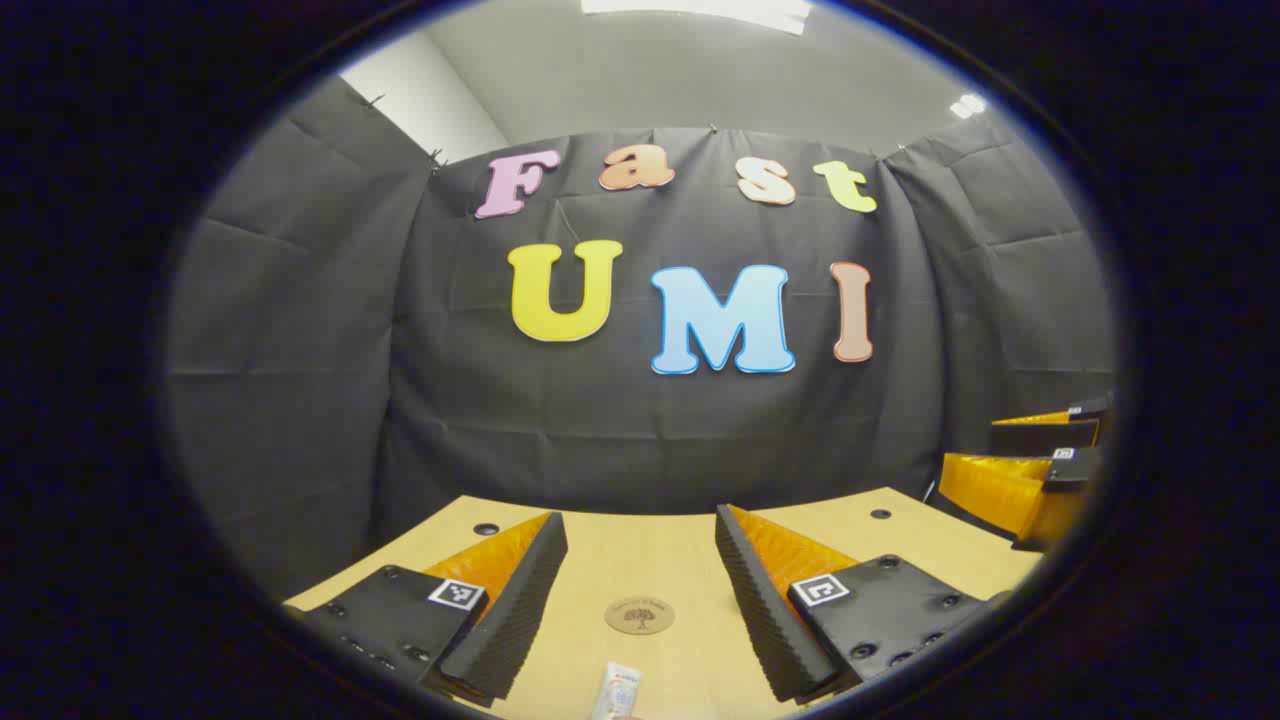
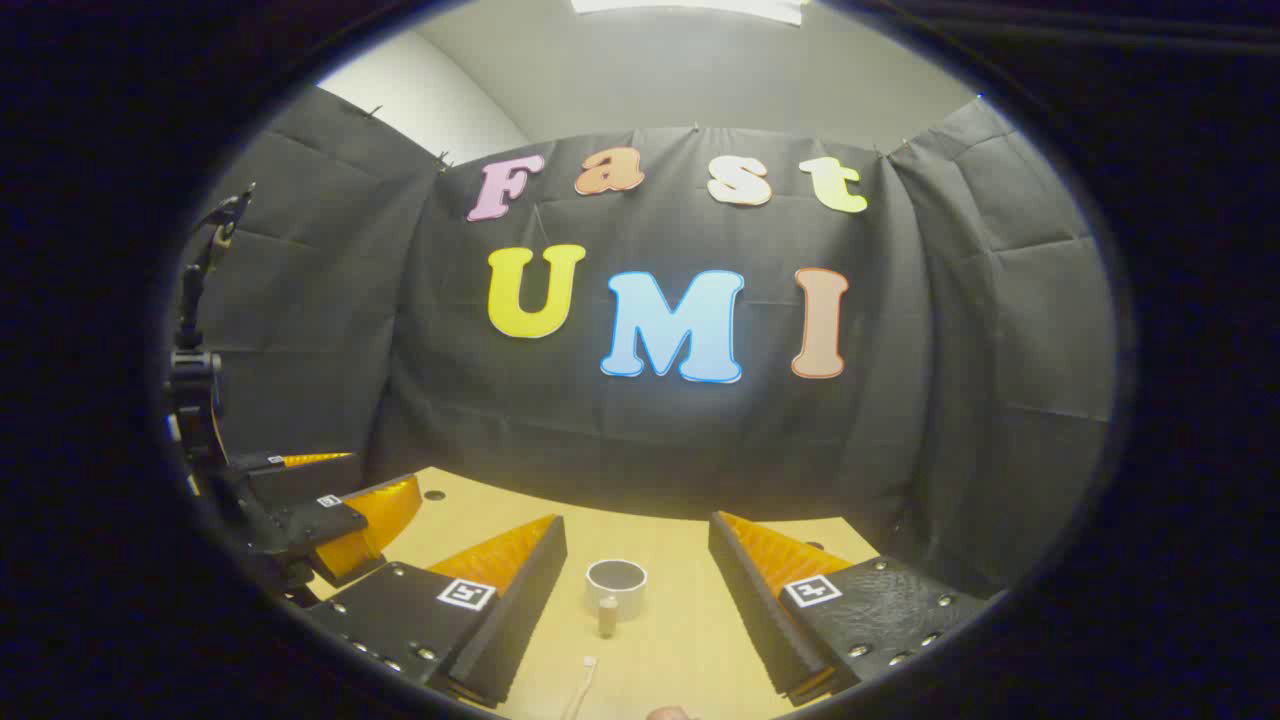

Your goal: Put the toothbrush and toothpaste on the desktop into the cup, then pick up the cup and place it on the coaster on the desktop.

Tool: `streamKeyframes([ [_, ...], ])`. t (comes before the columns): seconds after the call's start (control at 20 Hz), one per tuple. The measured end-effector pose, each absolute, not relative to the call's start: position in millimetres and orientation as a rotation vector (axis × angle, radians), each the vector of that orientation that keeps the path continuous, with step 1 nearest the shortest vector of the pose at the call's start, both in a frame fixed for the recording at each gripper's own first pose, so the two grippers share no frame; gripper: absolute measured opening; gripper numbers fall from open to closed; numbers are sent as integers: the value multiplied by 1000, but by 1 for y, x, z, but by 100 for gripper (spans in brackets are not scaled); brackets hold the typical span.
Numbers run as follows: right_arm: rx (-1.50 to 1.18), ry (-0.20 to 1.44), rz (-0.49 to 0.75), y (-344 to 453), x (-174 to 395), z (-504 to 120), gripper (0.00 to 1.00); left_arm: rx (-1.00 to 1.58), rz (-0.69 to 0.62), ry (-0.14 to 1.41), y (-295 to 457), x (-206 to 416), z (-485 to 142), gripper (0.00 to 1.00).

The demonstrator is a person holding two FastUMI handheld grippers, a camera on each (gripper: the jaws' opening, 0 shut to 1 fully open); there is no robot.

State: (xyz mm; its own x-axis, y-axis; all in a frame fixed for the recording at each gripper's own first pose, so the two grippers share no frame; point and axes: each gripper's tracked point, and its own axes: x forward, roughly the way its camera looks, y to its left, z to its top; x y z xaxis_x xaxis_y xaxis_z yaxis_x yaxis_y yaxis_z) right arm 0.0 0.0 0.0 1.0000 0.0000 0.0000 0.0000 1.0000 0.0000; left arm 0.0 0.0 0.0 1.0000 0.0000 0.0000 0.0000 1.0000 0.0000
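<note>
Opening step, nothing grasped: left gripper point(image 1: 640, 590) spread wide over the white toothpaste tube point(image 1: 616, 690) just nearer than the round wooden coaster point(image 1: 640, 614), right gripper point(image 2: 638, 585) released around the white cylindrical cup point(image 2: 615, 583) and near slim white toothbrush point(image 2: 584, 685); next, lowering onto tube or brush.

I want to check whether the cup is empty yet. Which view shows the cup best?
The right gripper view: the cup stands upright on the desktop between the open right tongs, its dark mouth visible. The left gripper view instead faces the coaster.
</note>
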Motion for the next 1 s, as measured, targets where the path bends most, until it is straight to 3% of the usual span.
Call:
streamKeyframes([
  [1.0,-66,15,-61,4,0,-4,89,-7,-37,13,-3,4,13,95],
])
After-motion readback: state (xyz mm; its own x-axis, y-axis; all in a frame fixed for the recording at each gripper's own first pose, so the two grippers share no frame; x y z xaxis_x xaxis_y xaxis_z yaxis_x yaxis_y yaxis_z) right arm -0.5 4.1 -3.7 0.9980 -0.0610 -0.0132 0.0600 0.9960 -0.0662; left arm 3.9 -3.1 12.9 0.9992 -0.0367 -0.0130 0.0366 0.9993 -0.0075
